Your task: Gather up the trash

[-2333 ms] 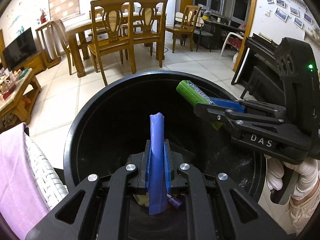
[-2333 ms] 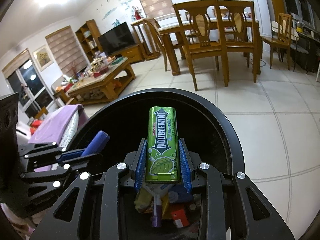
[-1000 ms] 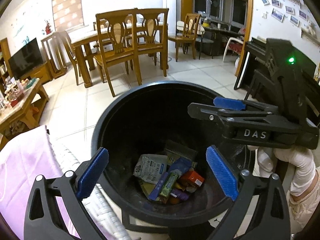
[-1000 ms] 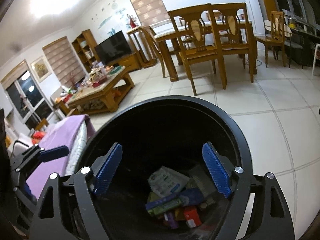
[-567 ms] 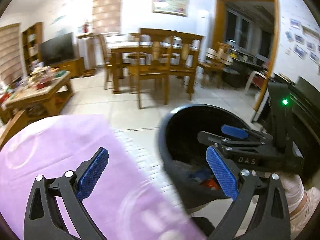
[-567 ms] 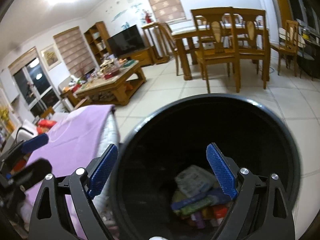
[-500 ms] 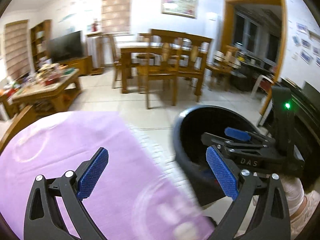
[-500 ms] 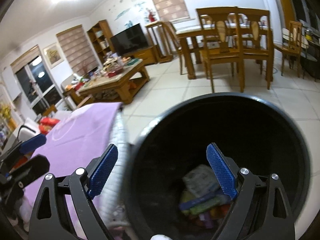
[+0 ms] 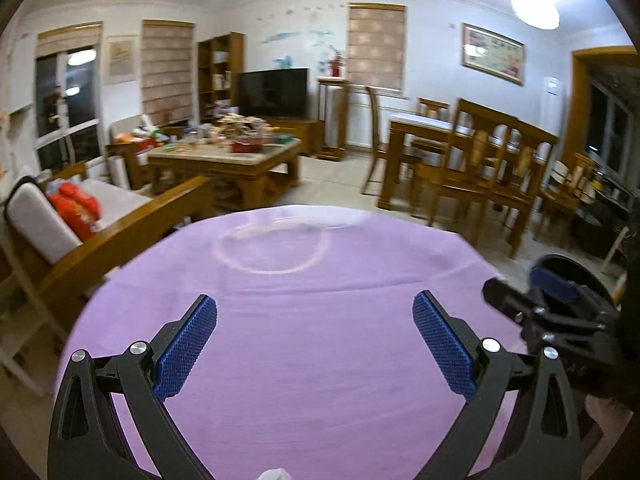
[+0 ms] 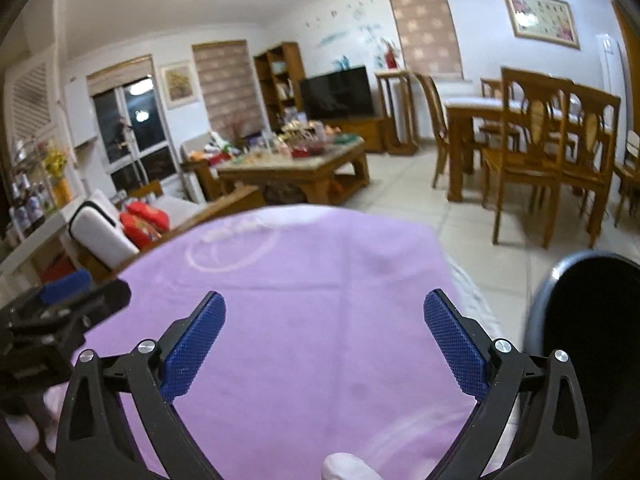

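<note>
Blue-padded fingers [image 9: 186, 346] of the left gripper [image 9: 314, 344] stand wide apart, nothing between them, nothing held. Right gripper [image 10: 324, 346] likewise: its blue textured pads [image 10: 456, 346] are spread wide and the jaws are opening to their widest, empty gap, no item clamped.

Below both grippers lies a flat purple cloth with a faint white ring print [image 9: 312, 320] (it fills the lower middle of both wrist views, slightly motion-blurred). No trash item shows on the cloth in either view.

Black round trash bin [image 10: 592, 344] sits at the right edge of the right wrist view, on the tiled floor just beside the cloth-covered surface; its inside is dark and the contents cannot be made out. In the left wrist view only a sliver of the bin's rim shows behind the right gripper, which comes in from the right edge.

In the right wrist view the left gripper comes in at the lower left edge.

Farther out: wooden coffee table cluttered with small items [image 10: 300, 160], black flat television [image 10: 338, 92], wooden dining table with chairs [image 10: 532, 136], wooden-framed sofa with a red cushion [image 9: 76, 208].
</note>
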A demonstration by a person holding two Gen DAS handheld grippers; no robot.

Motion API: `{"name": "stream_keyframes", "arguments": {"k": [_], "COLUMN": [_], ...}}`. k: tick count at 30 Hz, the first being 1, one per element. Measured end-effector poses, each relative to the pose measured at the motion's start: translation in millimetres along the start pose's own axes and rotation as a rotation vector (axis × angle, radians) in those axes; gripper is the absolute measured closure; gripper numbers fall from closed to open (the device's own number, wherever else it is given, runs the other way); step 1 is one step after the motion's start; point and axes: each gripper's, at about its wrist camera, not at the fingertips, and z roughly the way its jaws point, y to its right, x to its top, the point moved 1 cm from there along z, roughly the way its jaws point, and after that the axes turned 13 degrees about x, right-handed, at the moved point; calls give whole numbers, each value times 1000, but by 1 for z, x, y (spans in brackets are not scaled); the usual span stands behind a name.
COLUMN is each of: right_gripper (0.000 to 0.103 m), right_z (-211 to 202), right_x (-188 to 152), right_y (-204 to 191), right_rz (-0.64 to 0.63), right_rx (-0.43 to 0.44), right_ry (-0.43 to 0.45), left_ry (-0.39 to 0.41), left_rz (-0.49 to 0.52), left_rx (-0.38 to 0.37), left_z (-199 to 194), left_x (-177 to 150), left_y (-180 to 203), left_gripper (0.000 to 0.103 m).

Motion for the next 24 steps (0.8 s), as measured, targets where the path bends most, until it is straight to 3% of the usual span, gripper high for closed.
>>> {"name": "stream_keyframes", "arguments": {"k": [9,15,18,24], "right_gripper": [5,5,5,5], "right_z": [39,32,27,27], "right_x": [15,11,8,5], "right_y": [-51,-59,-58,-64], "right_rz": [-83,-172,-194,-241], "right_rx": [5,20,70,87], "right_ry": [108,226,231,212], "left_ry": [7,-2,7,33], "left_rz": [-77,-108,-113,-126], "left_rx": [91,140,159,169], "left_z": [24,31,29,24], "left_x": [2,-11,-9,-10], "left_y": [-44,-57,-58,-62], "left_gripper": [5,5,5,5]}}
